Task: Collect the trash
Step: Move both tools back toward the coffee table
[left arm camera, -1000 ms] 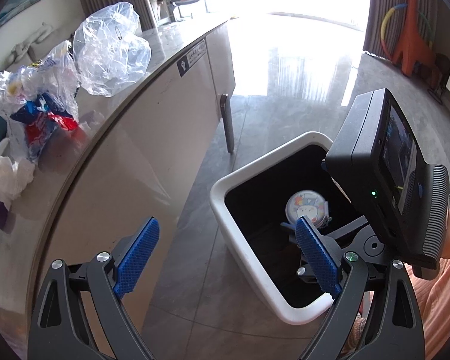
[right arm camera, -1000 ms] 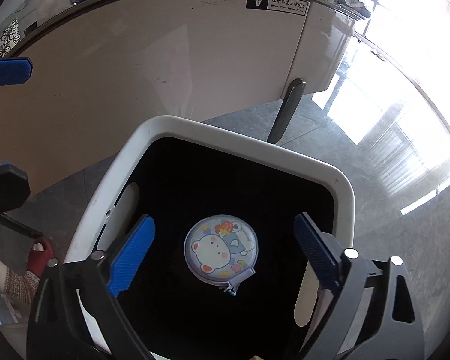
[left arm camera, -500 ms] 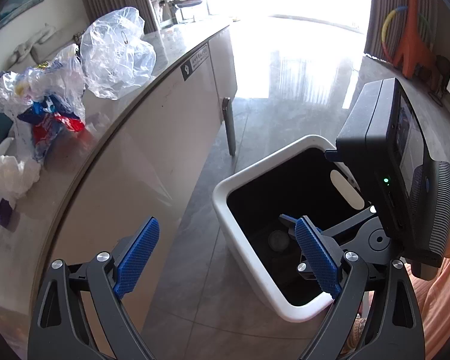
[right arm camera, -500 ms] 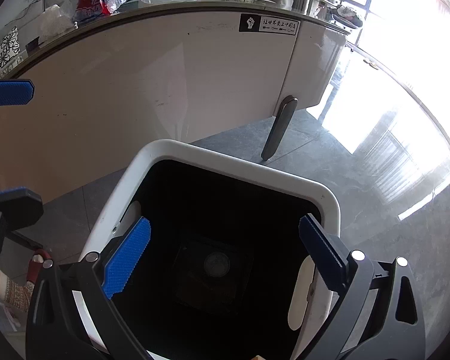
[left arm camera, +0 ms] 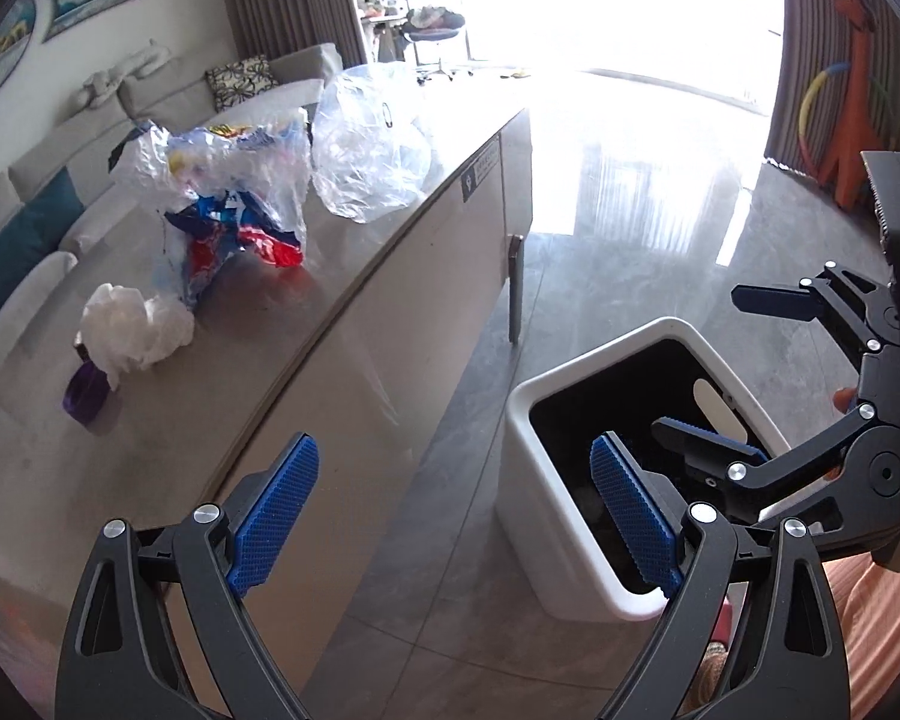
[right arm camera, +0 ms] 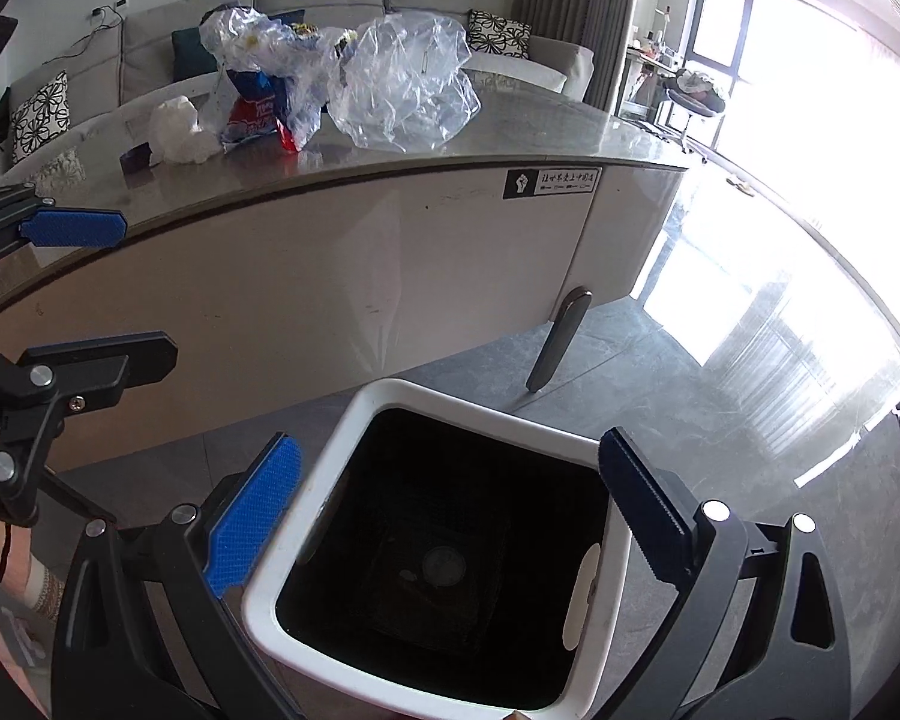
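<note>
Surface (left arm camera: 258, 360): grey top; I see white tissue (left arm camera: 132, 324), snack bag (left arm camera: 234, 198), clear bag (left arm camera: 372, 144).
Left tool (left arm camera: 450, 516): wide, empty, by the surface's edge.
Bin (right arm camera: 354, 420): white, on floor.
Right tool (right arm camera: 444, 510): wide, empty, over bin.

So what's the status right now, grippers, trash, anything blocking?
Left gripper and right gripper open, empty. Clear bag, snack wrappers, tissue on table; white bin beside it. No obstruction seen.
</note>
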A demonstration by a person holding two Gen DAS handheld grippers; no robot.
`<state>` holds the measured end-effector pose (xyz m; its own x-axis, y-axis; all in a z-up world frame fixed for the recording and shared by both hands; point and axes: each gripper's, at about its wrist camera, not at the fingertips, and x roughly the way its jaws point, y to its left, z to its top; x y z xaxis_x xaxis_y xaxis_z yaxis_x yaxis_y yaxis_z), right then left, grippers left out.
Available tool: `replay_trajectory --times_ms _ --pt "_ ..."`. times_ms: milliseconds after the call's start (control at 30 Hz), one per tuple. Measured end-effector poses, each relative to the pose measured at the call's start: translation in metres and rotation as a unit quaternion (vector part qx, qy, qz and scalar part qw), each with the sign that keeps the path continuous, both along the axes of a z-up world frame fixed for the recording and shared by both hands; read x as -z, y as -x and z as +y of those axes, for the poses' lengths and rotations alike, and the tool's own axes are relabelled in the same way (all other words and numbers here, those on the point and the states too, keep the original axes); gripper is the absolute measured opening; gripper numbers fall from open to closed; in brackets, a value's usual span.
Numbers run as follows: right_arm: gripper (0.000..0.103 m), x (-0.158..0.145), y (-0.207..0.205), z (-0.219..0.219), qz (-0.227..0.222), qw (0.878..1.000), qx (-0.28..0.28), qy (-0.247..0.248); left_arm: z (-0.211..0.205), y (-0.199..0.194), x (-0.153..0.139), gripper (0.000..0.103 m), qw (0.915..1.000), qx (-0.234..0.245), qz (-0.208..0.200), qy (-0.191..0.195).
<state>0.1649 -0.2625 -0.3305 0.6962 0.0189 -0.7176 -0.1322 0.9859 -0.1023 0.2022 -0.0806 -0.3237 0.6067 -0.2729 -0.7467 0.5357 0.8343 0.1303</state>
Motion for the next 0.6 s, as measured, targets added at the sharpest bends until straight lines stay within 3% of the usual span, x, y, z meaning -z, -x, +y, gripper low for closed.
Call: replay_trajectory --times_ms 300,500,600 --pt "0.099 -0.09 -0.001 0.043 -0.107 0.993 -0.051 -0.015 0.076 -0.024 -0.039 0.092 0.9932 -0.102 -0.046 0.033" --pt "0.099 -0.113 -0.023 0.089 -0.142 0.985 -0.098 -0.02 0.127 -0.053 -0.047 0.092 0.9828 -0.172 -0.052 0.044" --pt "0.099 -0.112 -0.036 0.109 -0.147 0.982 -0.116 -0.021 0.147 -0.065 -0.042 0.092 0.9812 -0.182 -0.052 0.036"
